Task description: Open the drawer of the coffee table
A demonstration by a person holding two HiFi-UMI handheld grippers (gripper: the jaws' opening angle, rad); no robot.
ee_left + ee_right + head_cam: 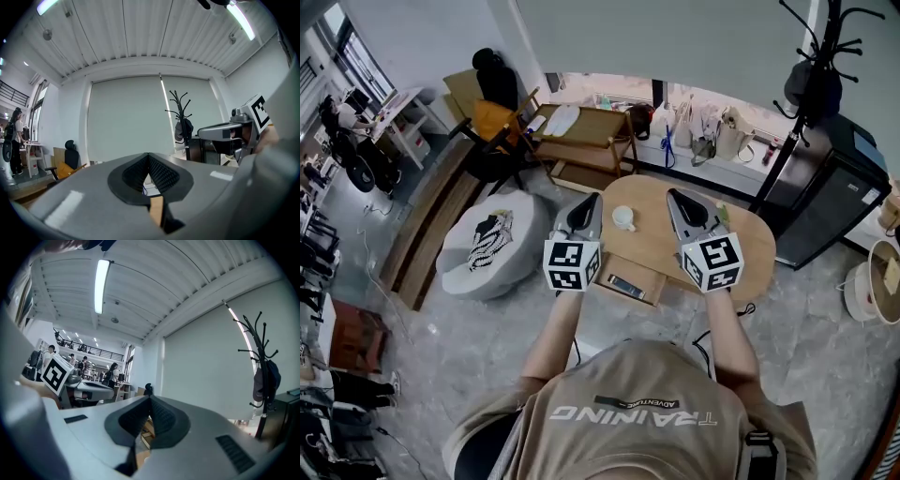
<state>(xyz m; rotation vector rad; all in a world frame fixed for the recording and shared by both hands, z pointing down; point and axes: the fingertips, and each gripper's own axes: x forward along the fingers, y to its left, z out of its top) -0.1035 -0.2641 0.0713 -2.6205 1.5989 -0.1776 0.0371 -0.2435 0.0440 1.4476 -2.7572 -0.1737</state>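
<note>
The oval wooden coffee table (748,246) stands on the floor below both grippers. Its drawer (630,279) is pulled out from the near side, with a small dark item lying in it. A white cup (623,218) sits on the tabletop. I hold my left gripper (592,198) and my right gripper (674,193) side by side, level, well above the table and touching nothing. In the left gripper view the left gripper (149,160) has its ribbed pads pressed together and holds nothing. The right gripper (150,401) looks the same in its own view.
A grey pouf (487,246) sits left of the table. A wooden shelf cart (581,141) and a chair (492,122) stand behind it. A coat rack (811,84) and a black cabinet (839,192) are at the right. People stand far off at the left.
</note>
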